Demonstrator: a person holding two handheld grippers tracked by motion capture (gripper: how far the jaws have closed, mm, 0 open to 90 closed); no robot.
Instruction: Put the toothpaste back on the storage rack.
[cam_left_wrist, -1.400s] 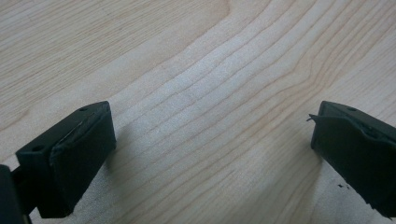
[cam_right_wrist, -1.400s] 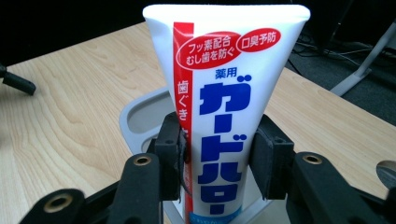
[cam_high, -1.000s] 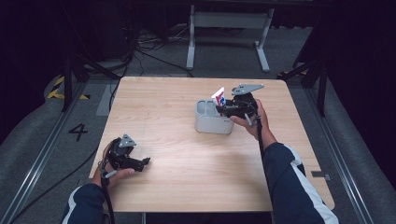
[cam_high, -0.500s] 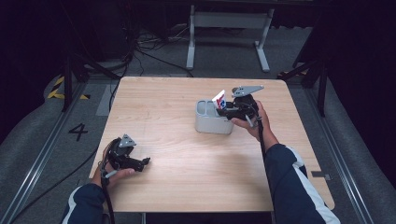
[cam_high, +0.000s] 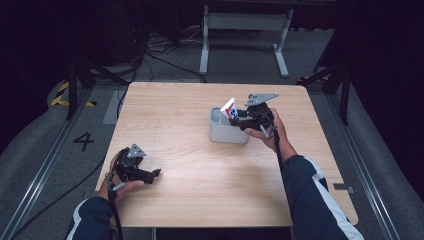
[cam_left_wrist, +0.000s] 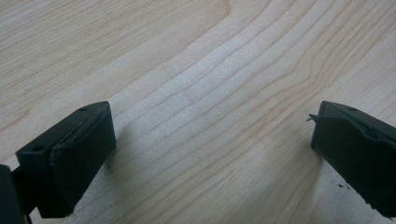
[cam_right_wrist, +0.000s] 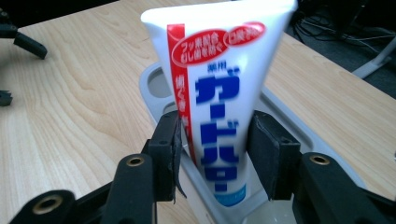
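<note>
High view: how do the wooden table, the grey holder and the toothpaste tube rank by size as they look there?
1. wooden table, by far the largest.
2. grey holder.
3. toothpaste tube, though its lower part sits hidden inside the holder.

A glossy plastic toothpaste tube (cam_right_wrist: 219, 88) stands in a matt grey plastic holder (cam_high: 226, 134) on the smooth pale wood table (cam_high: 200, 190).

Dim room, grey floor (cam_high: 60, 125), metal frame (cam_high: 245, 22) and perhaps cables (cam_high: 160, 50) behind wooden table (cam_high: 200, 190)
</note>
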